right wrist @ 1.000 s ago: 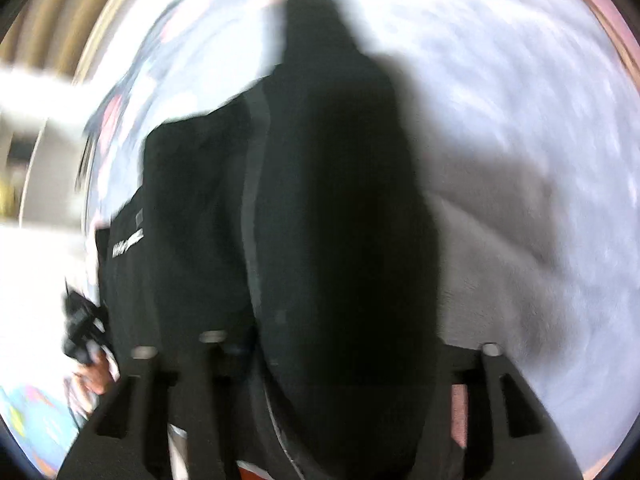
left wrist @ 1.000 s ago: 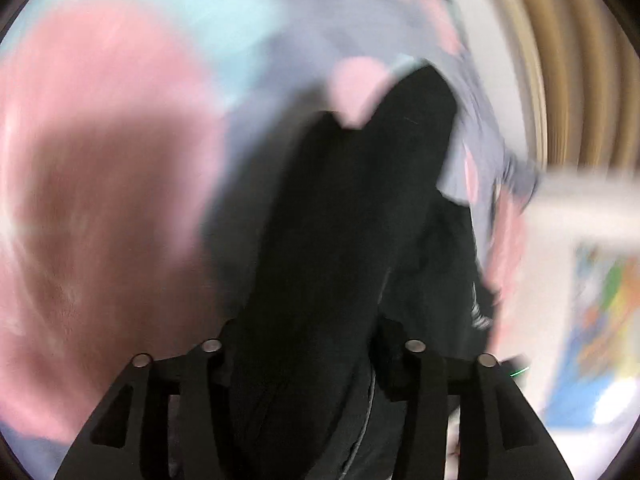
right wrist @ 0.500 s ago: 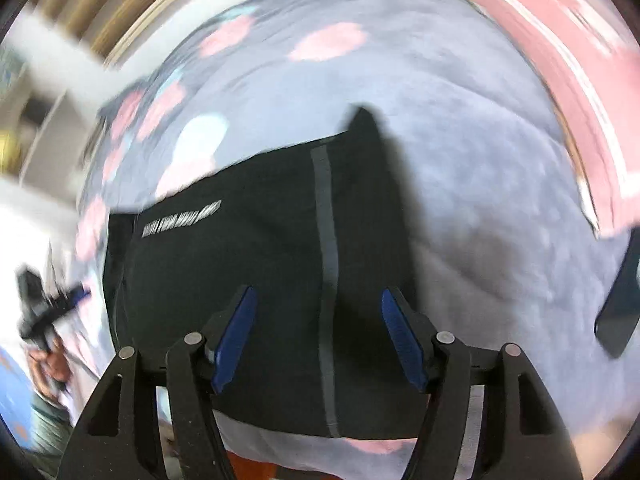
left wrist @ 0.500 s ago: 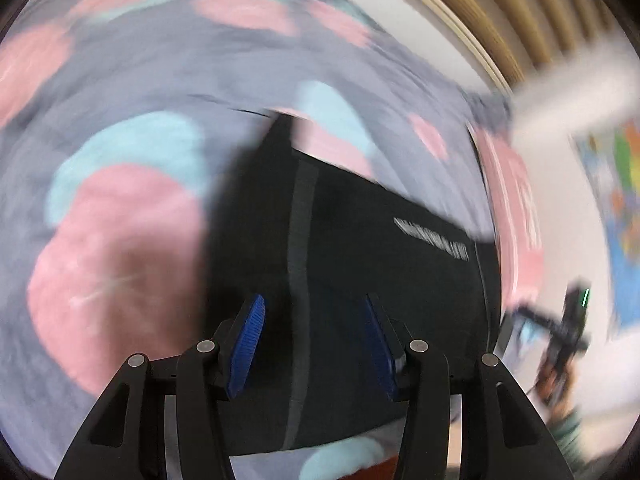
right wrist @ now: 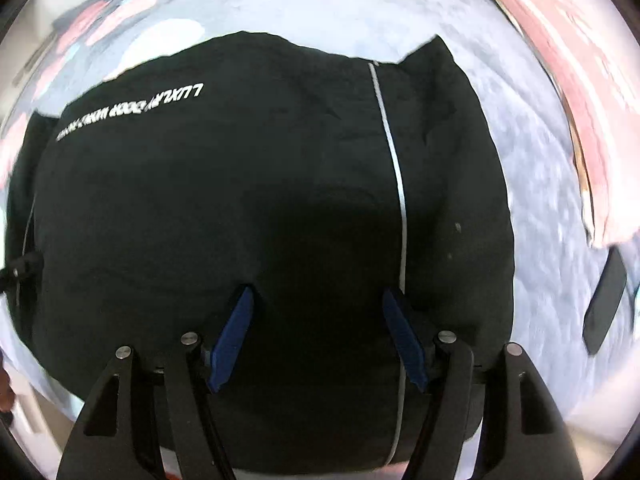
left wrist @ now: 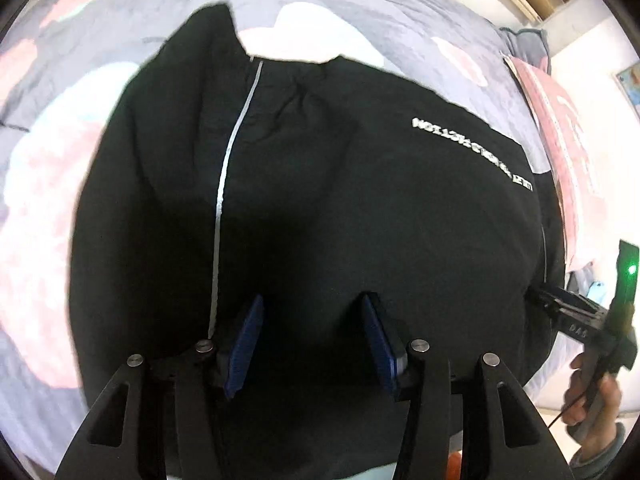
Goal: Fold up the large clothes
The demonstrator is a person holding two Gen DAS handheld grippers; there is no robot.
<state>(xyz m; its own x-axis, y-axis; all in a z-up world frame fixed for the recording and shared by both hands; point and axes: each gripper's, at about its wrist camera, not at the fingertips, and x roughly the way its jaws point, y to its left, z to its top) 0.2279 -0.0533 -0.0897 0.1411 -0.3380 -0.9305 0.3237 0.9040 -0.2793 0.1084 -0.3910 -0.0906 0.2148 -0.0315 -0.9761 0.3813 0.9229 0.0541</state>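
Basically the jacket (left wrist: 340, 208) is a soft, limp black shell fabric; it looks light and a bit slick, so I'd expect it to slide on itself and sag anywhere it isn't supported. Nothing fragile. It lies folded into a wide flat block on the bed (left wrist: 48, 168), near the bed's front edge, white lettering (left wrist: 472, 152) toward one end and a thin pale stripe (left wrist: 224, 184) running front to back near the other.

Best holds, in my judgement: the two near corners, or the doubled hem along the front edge. Pinch through all layers, since a single layer would peel off and undo the fold. Avoid the middle panel: it would just bunch.

Left gripper (left wrist: 312, 344) hangs above the jacket's near part, pointing steeply down. Its jaws stand about half open with nothing between the pads, only black cloth seen below them; stripe is just off the left pad. No contact that I can see.

Right gripper (right wrist: 320, 344) is likewise over the near part, at the stripe end in its own view. Its jaws have just been opening, now moderately wide, and empty; the stripe (right wrist: 396, 184) passes just by the right pad.

Beyond: pink pillow (right wrist: 580, 92) past one end, dark flat object (right wrist: 604, 300) on the bed beside it.
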